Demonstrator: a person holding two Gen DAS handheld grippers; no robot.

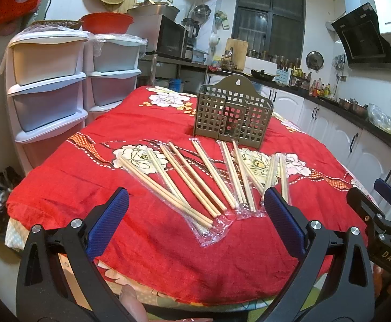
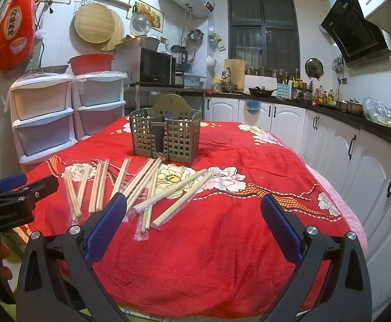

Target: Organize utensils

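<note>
- We hold the left gripper (image 1: 195,209) above the table's near edge, its blue pads spread wide with nothing between them.
- Our right gripper (image 2: 194,214) hangs over the same edge, further to the right, jaws just as wide and also empty; its body shows at the right edge of the left view, and the left gripper's body shows at the left edge of the right view.
- The table (image 1: 74,187) is covered by a red cloth with white flowers.
- The chopsticks (image 1: 192,179) lie in a loose fan across the near half of the cloth, in pairs, each pair in a clear wrapper; some pairs cross or overlap.
- Their near ends reach close to the left gripper's pads, but we cannot tell whether any touch.
- The holder (image 1: 233,112) stands upright near the middle of the table, just behind the chopsticks; it is a brown grid basket with a raised back and inner dividers.
- From the right view we see no chopsticks standing up out of the holder (image 2: 166,134).
- Beyond the table's far left corner stand plastic drawers (image 1: 48,80).
</note>
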